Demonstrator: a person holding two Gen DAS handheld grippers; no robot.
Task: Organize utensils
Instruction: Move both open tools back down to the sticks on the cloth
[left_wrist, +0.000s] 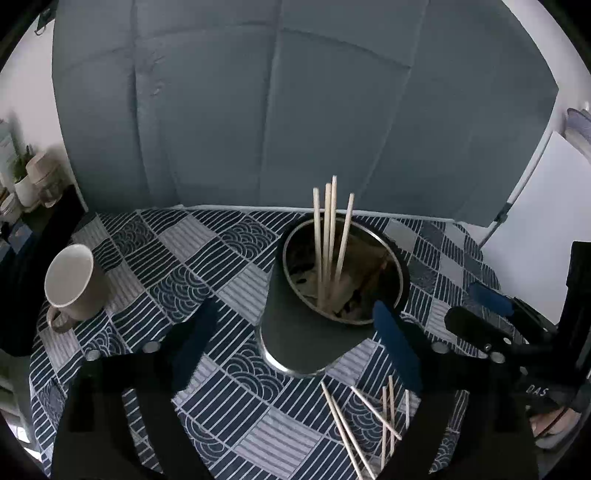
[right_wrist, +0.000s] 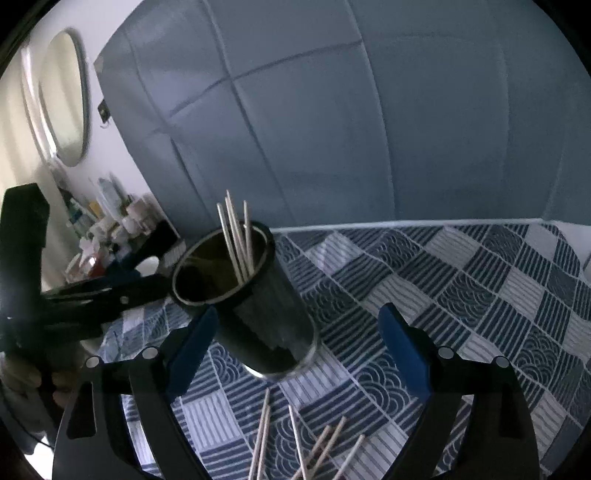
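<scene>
A dark metal utensil cup (left_wrist: 306, 328) stands on the patterned tablecloth and holds several wooden chopsticks (left_wrist: 328, 240) upright. Several more chopsticks (left_wrist: 369, 424) lie loose on the cloth in front of it. My left gripper (left_wrist: 295, 339) is open, its blue-padded fingers either side of the cup, holding nothing. My right gripper (right_wrist: 295, 350) is open and empty, above the loose chopsticks (right_wrist: 314, 446), with the cup (right_wrist: 251, 306) just ahead-left. The right gripper also shows in the left wrist view (left_wrist: 491, 314), and the left gripper in the right wrist view (right_wrist: 110, 291).
A white mug (left_wrist: 74, 284) stands on the cloth at the left. A grey folded backdrop (left_wrist: 277, 110) rises behind the table. A shelf with bottles (right_wrist: 110, 229) and a round mirror (right_wrist: 62, 96) are at the far left.
</scene>
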